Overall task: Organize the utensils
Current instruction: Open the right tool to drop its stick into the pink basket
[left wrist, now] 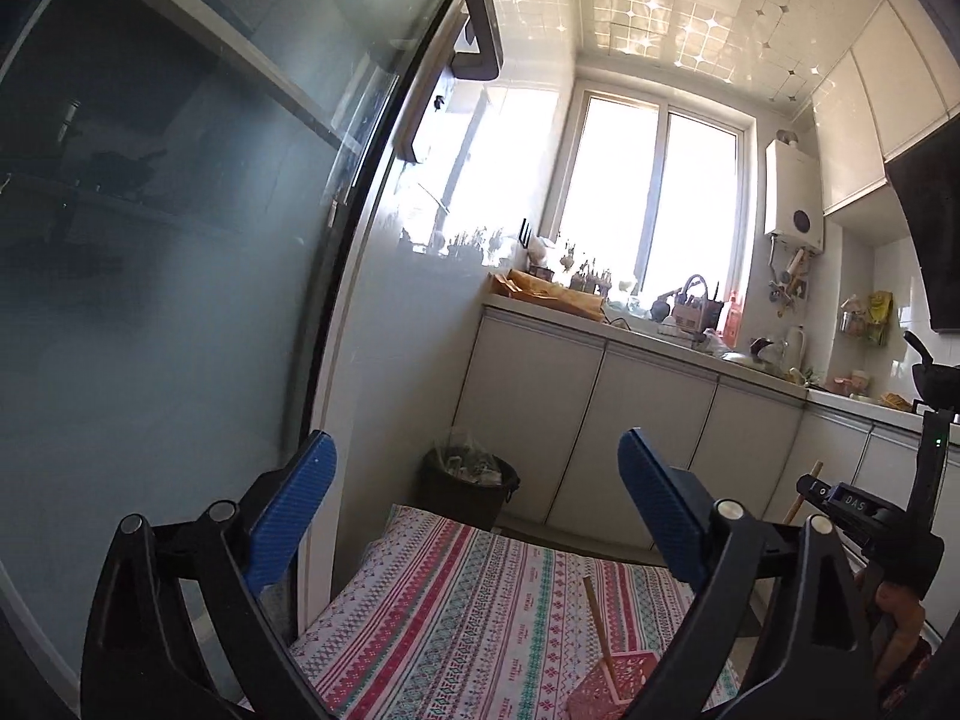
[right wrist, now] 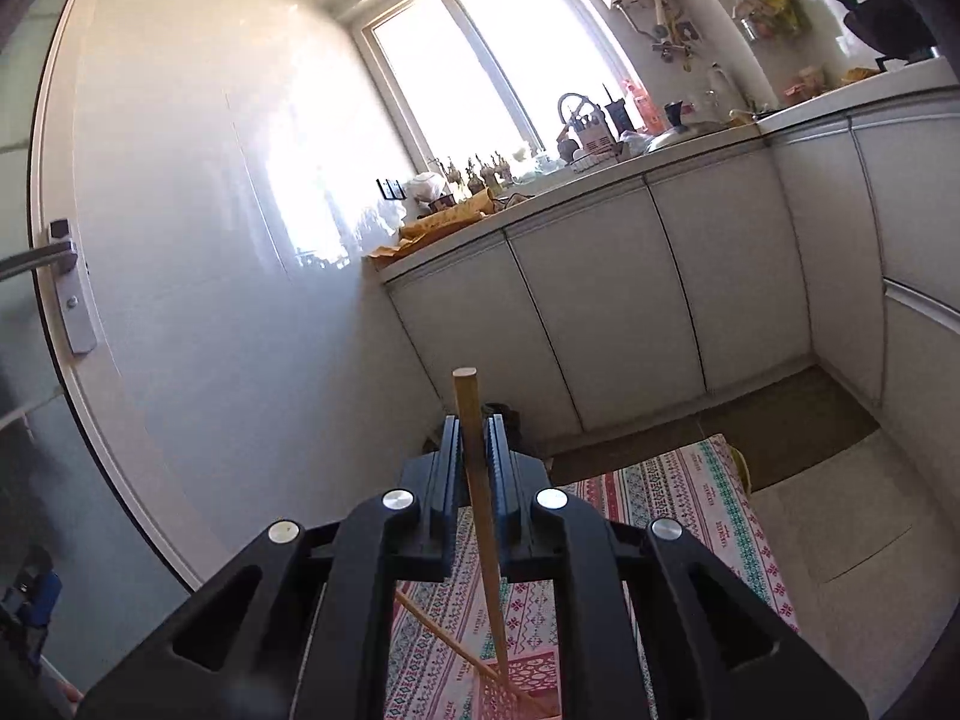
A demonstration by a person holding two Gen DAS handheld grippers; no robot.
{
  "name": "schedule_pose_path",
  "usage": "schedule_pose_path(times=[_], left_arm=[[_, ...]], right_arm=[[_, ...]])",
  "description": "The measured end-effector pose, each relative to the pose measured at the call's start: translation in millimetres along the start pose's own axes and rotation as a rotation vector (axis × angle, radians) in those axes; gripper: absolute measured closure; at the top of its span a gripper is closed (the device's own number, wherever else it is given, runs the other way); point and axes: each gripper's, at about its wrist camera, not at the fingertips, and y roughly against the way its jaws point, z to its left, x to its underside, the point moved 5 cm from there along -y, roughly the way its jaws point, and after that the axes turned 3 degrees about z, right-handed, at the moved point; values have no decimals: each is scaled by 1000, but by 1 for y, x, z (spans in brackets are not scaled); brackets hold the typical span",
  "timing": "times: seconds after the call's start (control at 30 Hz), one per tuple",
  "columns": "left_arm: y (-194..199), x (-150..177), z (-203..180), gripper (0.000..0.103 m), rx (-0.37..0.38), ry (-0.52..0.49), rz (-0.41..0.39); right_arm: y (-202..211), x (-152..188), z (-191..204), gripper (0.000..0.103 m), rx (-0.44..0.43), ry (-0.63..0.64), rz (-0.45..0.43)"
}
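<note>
The right tongs (right wrist: 474, 444) pinch a chopstick (right wrist: 480, 516) upright, its tip over the pink basket (right wrist: 516, 684) below, likely for dropping in. The left tongs (left wrist: 477, 480) gape wide, empty. Only the left view shows a second stick (left wrist: 600, 624) standing in the basket, on the cloth (left wrist: 456, 600) beneath.

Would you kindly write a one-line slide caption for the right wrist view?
Right tongs shut on a wooden chopstick, its tip over a pink basket on the patterned tablecloth.
</note>
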Motion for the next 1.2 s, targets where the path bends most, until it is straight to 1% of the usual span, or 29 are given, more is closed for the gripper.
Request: schedule_pose_path(times=[0.07, 0.17, 0.23, 0.27, 0.3, 0.33, 0.37, 0.4, 0.47, 0.53, 0.6, 0.7, 0.77, 0.9, 1.0, 1.1, 1.2], left_arm=[[-3, 2, 5, 13, -3, 4, 9], [-7, 3, 14, 13, -17, 8, 24], [-8, 3, 20, 12, -23, 22, 32], [-9, 3, 21, 11, -25, 26, 37], [-10, 3, 23, 10, -28, 28, 42], [-9, 3, 24, 9, -29, 30, 47], [-9, 4, 24, 8, -25, 30, 54], [-9, 5, 23, 7, -22, 28, 65], [-9, 8, 19, 7, -17, 12, 93], [-7, 11, 14, 7, -9, -6, 105], [-6, 16, 10, 7, 1, -26, 124], [-6, 25, 0, 7, 32, -54, 164], [-9, 34, -9, 7, 41, -106, 202], [-15, 61, -29, 7, 50, -216, 281], [-19, 82, -47, 7, 77, -297, 338], [-21, 107, -67, 7, 122, -381, 407], [-22, 139, -89, 7, 195, -472, 505]], right_arm=[[-17, 16, 4, 92, 14, 30, 27], [-38, 44, 6, 92, 19, 40, 101], [-38, 56, 10, 92, 19, 45, 123], [-36, 59, 12, 88, 22, 45, 124], [-30, 59, 15, 72, 26, 49, 119], [-24, 58, 19, 64, 34, 53, 106], [-14, 54, 22, 50, 37, 57, 87], [-5, 51, 26, 45, 36, 60, 69], [14, 43, 31, 42, 50, 65, 52], [34, 38, 32, 35, 50, 51, 32], [56, 39, 32, 22, 62, 34, 13], [89, 50, 24, 9, 90, -2, -9], [108, 63, 14, 7, 118, -23, -1], [134, 95, -16, 7, 190, -60, 53], [147, 117, -43, 7, 270, -69, 87], [151, 131, -75, 7, 347, -121, 136], [156, 134, -99, 7, 383, -156, 172]])
